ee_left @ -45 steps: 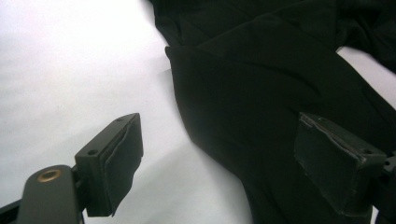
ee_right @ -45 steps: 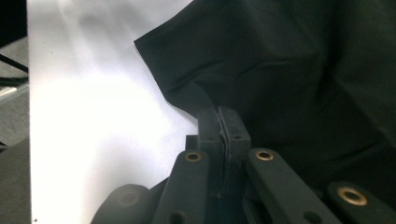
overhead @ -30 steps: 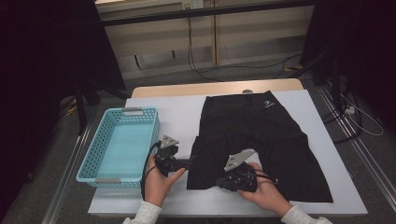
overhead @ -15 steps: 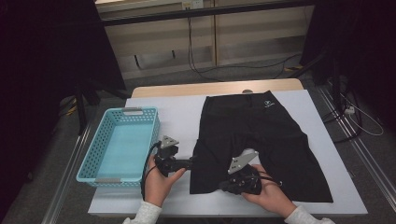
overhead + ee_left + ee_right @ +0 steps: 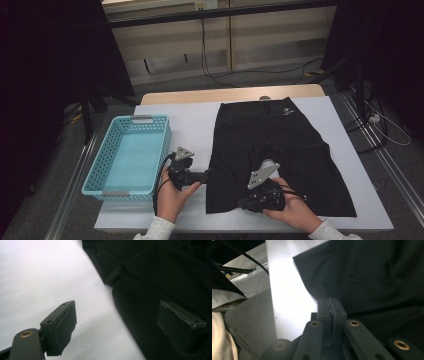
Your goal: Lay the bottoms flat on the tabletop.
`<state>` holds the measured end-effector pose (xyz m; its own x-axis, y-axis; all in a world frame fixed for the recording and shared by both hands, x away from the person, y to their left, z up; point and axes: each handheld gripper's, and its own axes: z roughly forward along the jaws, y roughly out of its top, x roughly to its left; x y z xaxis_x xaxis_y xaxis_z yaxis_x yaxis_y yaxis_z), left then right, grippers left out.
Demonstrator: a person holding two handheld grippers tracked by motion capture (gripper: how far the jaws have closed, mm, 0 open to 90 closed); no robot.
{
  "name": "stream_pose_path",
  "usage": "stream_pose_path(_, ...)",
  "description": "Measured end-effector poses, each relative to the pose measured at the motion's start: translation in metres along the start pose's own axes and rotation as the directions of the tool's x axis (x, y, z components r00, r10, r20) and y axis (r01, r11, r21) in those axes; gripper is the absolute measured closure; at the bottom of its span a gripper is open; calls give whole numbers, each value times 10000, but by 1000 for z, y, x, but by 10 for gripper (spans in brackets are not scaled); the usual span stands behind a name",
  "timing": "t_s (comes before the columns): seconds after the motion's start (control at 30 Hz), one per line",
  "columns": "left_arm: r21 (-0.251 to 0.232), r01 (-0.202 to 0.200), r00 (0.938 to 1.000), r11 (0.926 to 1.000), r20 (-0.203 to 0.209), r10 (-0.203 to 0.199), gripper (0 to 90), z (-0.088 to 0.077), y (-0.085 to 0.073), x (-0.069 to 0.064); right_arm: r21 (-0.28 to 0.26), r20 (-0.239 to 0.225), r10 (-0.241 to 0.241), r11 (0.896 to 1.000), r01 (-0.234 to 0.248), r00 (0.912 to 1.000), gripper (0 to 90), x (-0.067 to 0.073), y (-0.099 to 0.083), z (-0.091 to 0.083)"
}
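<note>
Black shorts [image 5: 280, 155] lay flat at frame centre, unfolded. My right gripper [image 5: 245, 204] was clamped on the lower hem; my left gripper [image 5: 206, 175] gaped at the edge. Folding all ahead.

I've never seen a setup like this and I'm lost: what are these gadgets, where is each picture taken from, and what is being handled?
A person at a table holds a hand-held tool with two-jaw tongs in each hand. The high view looks down from above; the two gripper views come from cameras riding on the tools, looking along their jaws. On the white surface lie black shorts and, beside them, a blue basket. The left tongs stand open astride the shorts' edge, not pressing. The right tongs look shut at the hem near the person; whether cloth is pinched is hard to tell.
</note>
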<state>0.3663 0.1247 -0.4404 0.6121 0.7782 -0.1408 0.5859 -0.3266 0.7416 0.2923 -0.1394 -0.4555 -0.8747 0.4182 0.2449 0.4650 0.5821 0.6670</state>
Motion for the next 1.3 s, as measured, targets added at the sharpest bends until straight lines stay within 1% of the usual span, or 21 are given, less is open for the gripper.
stream_pose_path(0.03,-14,3,10000,10000,-14,-3,162,0,0,0,19,-100,37,10000,-36,9999,886,0,-1,1)
stream_pose_path(0.17,-60,-59,9999,10000,83,59,160,-2,0,0,147,-39,-5,9999,6,10000,889,3,1,1)
stream_pose_path(0.33,-131,-68,9999,9999,85,69,161,-4,1,-2,164,-360,-206,9996,212,9991,881,12,-1,0)
stream_pose_path(0.37,-113,-99,9999,9999,118,100,161,-3,1,-1,127,-381,-232,9996,237,9990,849,13,-1,-1)
stream_pose_path(0.4,-78,-122,9998,9999,124,123,161,-3,2,-1,52,-369,-156,9999,158,9992,775,14,-1,-3)
stream_pose_path(0.43,-130,-39,10000,9999,82,41,161,-2,1,-2,-78,-187,-181,9998,180,9997,694,13,-1,-4)
stream_pose_path(0.47,-68,-84,9999,9999,104,85,160,-1,1,-1,-284,147,-153,9995,157,9998,668,11,0,-7)
stream_pose_path(0.53,-41,-66,9999,10000,95,66,161,0,1,-1,-644,456,-46,9979,76,9989,624,2,2,-12)
stream_pose_path(0.57,-20,-79,9999,10000,106,79,161,0,1,0,-716,1089,23,9974,56,9940,578,-2,4,-13)
stream_pose_path(0.6,-93,20,10000,10000,94,-20,161,0,0,0,-803,1382,45,9968,67,9904,592,-6,5,-13)
stream_pose_path(0.63,-137,76,9999,9999,70,-75,161,0,0,1,-872,1274,116,9962,-5,9918,588,-11,7,-12)
stream_pose_path(0.67,-123,105,9999,9999,37,-105,160,-1,0,1,-887,1393,259,9960,-136,9899,584,-14,9,-10)
stream_pose_path(0.77,-94,71,10000,9999,56,-70,160,-1,0,1,-627,1913,-134,9977,259,9814,570,-20,12,2)
stream_pose_path(0.8,-93,76,10000,9999,47,-76,160,0,0,1,-301,2261,-192,9992,267,9739,594,-21,12,6)
stream_pose_path(0.83,-100,96,9999,9999,75,-95,161,0,0,1,-549,2347,-263,9977,402,9717,621,-21,11,7)
stream_pose_path(0.87,-106,87,9999,9999,78,-86,161,0,0,2,-601,2362,-201,9976,352,9715,653,-21,10,8)
stream_pose_path(0.93,-31,59,9999,10000,82,-59,161,0,0,3,-599,2601,-24,9980,186,9656,727,-21,10,7)
stream_pose_path(1.0,-106,60,9999,9999,121,-59,161,0,0,3,-573,2432,133,9984,6,9699,832,-22,10,6)
stream_pose_path(1.07,-171,13,9999,9999,101,-11,161,-1,1,3,-622,2174,236,9980,-103,9758,892,-23,9,6)
stream_pose_path(1.23,-132,80,9998,9999,177,-78,161,-1,0,3,-529,2131,244,9985,-134,9767,900,-21,10,4)
stream_pose_path(1.3,-102,127,9996,9999,244,-125,162,0,-1,3,-460,1894,222,9988,-137,9817,900,-20,9,3)
